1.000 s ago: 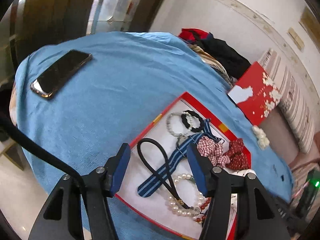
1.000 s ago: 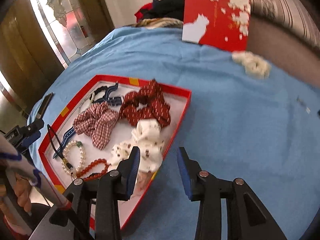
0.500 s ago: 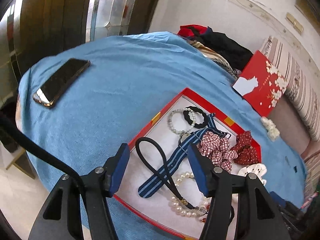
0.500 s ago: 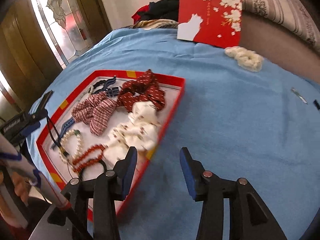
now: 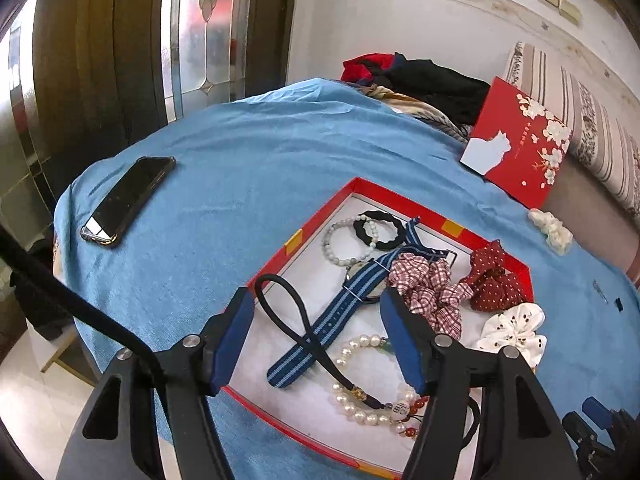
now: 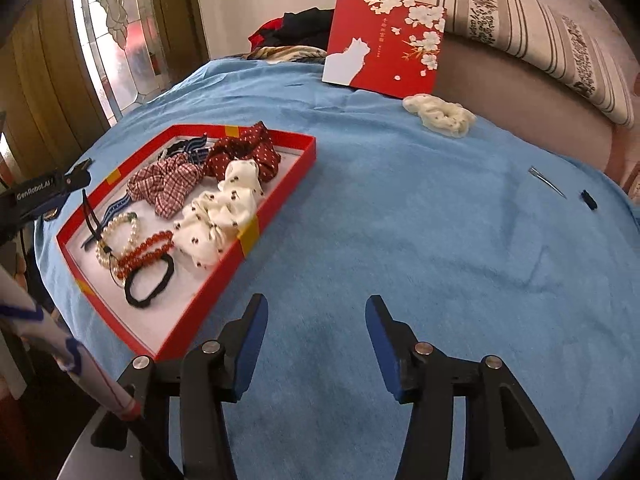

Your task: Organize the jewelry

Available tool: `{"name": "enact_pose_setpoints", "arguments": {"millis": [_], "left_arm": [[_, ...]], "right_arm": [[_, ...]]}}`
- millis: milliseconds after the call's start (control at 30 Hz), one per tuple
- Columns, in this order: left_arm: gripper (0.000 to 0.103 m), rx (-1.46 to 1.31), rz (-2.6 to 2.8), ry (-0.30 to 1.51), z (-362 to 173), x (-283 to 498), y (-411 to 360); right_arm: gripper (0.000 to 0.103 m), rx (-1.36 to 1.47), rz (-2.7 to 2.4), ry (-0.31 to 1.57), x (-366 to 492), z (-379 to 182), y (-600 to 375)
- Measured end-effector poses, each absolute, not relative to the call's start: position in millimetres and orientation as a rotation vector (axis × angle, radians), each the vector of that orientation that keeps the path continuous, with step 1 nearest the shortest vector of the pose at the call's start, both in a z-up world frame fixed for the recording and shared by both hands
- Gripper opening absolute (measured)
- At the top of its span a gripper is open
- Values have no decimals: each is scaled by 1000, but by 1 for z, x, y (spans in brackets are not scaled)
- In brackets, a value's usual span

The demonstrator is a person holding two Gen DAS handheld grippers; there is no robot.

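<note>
I've got the left gripper (image 5: 316, 340) hanging over the near end of the red tray (image 5: 308, 220), fingers spread wide and nothing between them. Under it in the tray lie a black cord loop (image 5: 296, 320), a blue striped watch strap (image 5: 340, 312) crossing it, and a pearl bracelet (image 5: 360, 384) toward the near edge. Further in, a pale bead bracelet (image 5: 344, 240) overlaps a black hair tie (image 5: 384, 232) by the far corner. A checked scrunchie (image 5: 428, 288), a red dotted scrunchie (image 5: 496, 284) and a white spotted scrunchie (image 5: 516, 332) crowd the tray's right side.

My right gripper (image 6: 316, 344) sits over bare blue cloth (image 6: 400, 220), just off the tray's right edge, wide open too, holding nothing. From here I also see red beads (image 6: 148, 252) touching the pearls, and a second black hair tie (image 6: 152, 284) at the tray's near end.

Outside the tray: a cream scrunchie (image 6: 440, 114) near the cloth's far edge, beside the red box lid (image 6: 384, 40) propped upright. A phone (image 5: 128, 200) lies near the cloth's left edge, well apart from the tray.
</note>
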State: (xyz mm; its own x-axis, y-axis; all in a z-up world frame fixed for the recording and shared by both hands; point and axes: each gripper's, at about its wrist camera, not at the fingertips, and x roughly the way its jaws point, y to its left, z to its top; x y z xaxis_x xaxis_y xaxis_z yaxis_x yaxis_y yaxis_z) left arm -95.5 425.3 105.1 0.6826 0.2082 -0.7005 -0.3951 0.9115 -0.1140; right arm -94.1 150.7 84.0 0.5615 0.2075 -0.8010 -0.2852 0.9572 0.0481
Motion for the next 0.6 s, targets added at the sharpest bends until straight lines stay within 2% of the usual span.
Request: {"name": "enact_pose_setpoints", "arguments": {"millis": [600], "left_arm": [[66, -248, 337, 765, 101, -94, 418]], "right_arm": [[58, -90, 305, 936, -96, 83, 164]]}}
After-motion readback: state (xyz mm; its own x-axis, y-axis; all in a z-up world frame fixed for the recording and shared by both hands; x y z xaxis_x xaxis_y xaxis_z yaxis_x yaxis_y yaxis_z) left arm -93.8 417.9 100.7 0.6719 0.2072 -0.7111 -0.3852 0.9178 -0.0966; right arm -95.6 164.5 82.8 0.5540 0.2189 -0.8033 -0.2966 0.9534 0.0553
